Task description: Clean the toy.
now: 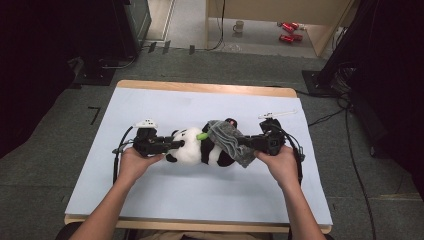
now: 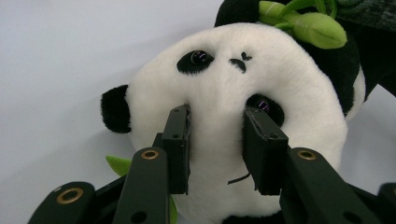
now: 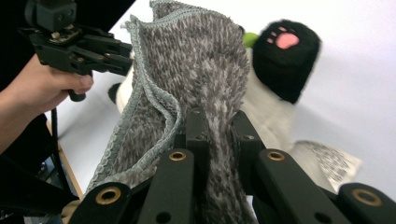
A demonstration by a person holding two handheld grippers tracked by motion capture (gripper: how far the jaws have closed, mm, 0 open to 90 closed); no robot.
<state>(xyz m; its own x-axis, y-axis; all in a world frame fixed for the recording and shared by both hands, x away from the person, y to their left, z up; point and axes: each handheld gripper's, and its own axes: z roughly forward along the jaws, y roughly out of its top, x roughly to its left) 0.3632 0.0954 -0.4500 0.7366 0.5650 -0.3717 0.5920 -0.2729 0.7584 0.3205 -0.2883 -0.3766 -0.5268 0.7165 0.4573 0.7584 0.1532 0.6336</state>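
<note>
While both grippers grip, the views read as follows.

High view, toy: a black-and-white plush panda (image 1: 196, 148) lies on its side at the middle of the pale blue table surface (image 1: 150, 195), head toward the left edge, a green plush leaf sprig (image 1: 202, 136) at its neck.
High view, cloth: a grey knitted cloth with a pale hemmed edge (image 1: 228, 141) is draped over the panda's body, on the side toward the right edge.
High view, left gripper (image 1: 172, 145): held in the person's left hand (image 1: 134, 162), jaws at the panda's head.
High view, right gripper (image 1: 244, 141): held in the right hand (image 1: 280, 161), jaws at the cloth.

Left gripper view, panda (image 2: 243, 88): white fluffy face, black eye patches with shiny eyes, a small stitched nose, one black ear; the green sprig (image 2: 308, 23) sits above the head.
Left gripper view, grip: the two black jaws are clenched on the panda's face, pads pressing into the fur.

Right gripper view, cloth (image 3: 196, 70): speckled grey and white knit, folded, rising between the jaws.
Right gripper view, grip: the jaws are clamped on the cloth.
Right gripper view, panda: a black paw with pink pads (image 3: 285, 51) beyond the cloth, a printed white label (image 3: 334, 163) on the surface beside it.
</note>
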